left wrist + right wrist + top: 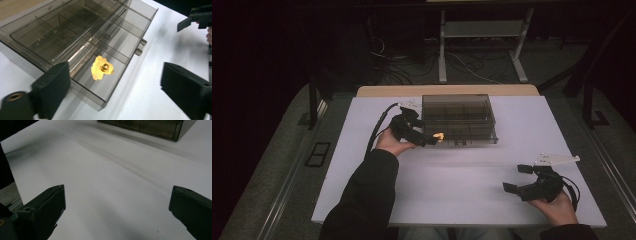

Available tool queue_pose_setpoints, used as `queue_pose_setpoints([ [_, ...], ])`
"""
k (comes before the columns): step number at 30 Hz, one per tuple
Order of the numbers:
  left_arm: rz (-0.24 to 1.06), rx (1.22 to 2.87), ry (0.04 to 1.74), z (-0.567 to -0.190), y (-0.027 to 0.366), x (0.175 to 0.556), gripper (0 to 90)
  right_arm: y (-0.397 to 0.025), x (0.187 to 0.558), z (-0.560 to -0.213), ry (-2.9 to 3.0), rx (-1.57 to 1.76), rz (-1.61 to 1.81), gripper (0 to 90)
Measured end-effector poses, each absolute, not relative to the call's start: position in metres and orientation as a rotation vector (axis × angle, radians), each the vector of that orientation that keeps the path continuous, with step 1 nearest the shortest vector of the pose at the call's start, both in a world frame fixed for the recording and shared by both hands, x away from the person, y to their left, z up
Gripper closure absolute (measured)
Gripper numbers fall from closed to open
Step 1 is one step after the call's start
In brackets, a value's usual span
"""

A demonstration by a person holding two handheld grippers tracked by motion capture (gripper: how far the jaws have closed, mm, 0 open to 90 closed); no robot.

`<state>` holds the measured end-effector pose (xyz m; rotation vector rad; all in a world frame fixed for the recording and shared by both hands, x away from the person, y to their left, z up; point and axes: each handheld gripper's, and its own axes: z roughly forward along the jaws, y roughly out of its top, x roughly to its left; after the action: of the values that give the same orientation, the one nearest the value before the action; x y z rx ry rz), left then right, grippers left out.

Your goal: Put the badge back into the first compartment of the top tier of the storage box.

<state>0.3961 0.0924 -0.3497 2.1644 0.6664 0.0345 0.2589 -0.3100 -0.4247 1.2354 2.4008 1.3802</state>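
- Left claw (428,138) is hovering spread over the gold pin (102,67) lying in the organizer box's (459,119) open drawer.
- Right claw (517,178) is resting spread above the white surface (462,185).

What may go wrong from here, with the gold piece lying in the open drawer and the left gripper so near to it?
1. The left gripper is open above the open drawer; if it comes down, a jaw could strike the thin front wall or a divider instead of reaching the gold piece.
2. The gold piece looks flat and lies on the smooth drawer floor, so the jaws might slide off it.
3. The right gripper is far from the clear box, so a push may shift the box.
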Motion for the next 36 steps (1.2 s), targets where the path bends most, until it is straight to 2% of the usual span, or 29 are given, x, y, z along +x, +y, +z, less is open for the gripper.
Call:
queue_pose_setpoints([
  [3, 0.045, 2.179, 0.672, -0.350, 0.095, 0.392, 0.0, -0.310, 0.259, -0.425, 2.401, 1.235, 1.380, 0.2],
  [36, 0.114, 2.064, 0.689, -0.361, 0.146, 0.332, 0.0, -0.310, 0.258, -0.424, 2.397, 1.241, 1.381, 0.1],
])
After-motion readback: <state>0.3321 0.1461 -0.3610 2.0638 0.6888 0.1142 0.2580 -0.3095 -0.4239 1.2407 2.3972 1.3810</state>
